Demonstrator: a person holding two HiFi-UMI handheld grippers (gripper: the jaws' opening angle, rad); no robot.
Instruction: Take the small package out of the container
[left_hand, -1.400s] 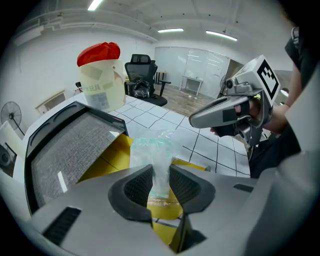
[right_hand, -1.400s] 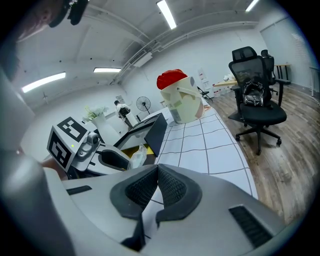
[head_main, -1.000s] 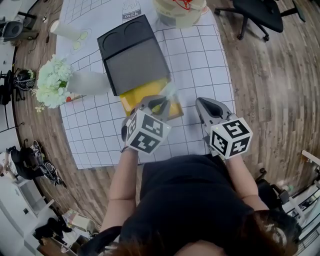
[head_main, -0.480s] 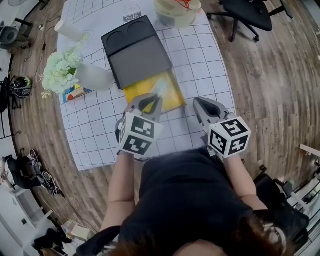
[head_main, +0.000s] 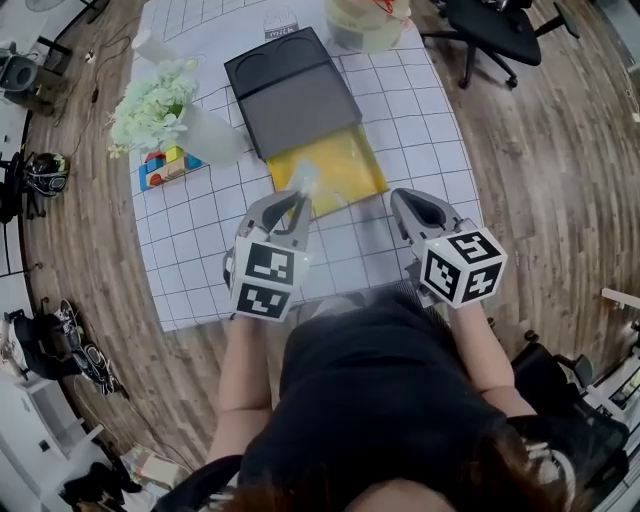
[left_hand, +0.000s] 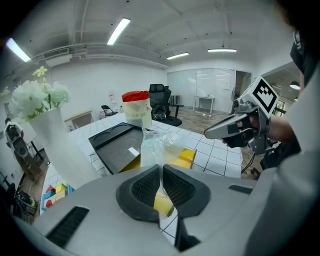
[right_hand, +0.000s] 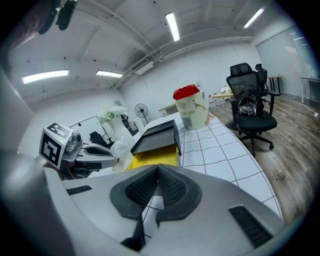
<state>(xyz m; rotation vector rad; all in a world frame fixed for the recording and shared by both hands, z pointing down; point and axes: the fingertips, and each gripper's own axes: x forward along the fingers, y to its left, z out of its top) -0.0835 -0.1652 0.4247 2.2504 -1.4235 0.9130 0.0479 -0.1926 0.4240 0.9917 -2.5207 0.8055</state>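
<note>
two grippers on show, one in each of the person's hands, both over a white gridded mat (head_main: 400, 110) that lies on a wood floor (head_main: 540, 150). the left gripper (left_hand: 161, 169) has its jaws squeezed almost fully together, pinching the lower edge of the small package (left_hand: 159, 146). the package is a clear crinkly plastic bag that sticks up out of the black ribbed pads (left_hand: 145, 186).

in the head view the bag shows right over the near left corner of the yellow tray (head_main: 345, 165), which sticks out from under the dark grey top of the container (head_main: 295, 95). in the left gripper view the bag looks lifted, with the tray lower down and behind it, so it seems to be up out of the container and hanging only from the jaws. how high it is, the views don't say.

the right gripper (right_hand: 157, 167) has its jaws pressed shut on nothing at all, just mat visible past them. it hovers off the tray's near right corner, beside the left one but apart from the bag and the container.

other stuff around: white flowers in a white vase (head_main: 155, 95) left of the container, some coloured toy blocks (head_main: 165, 165) just beside the vase, and a pale bucket with a red lid (right_hand: 192, 107) past the container's far end. a black office chair (right_hand: 250, 100) is off on the floor.
</note>
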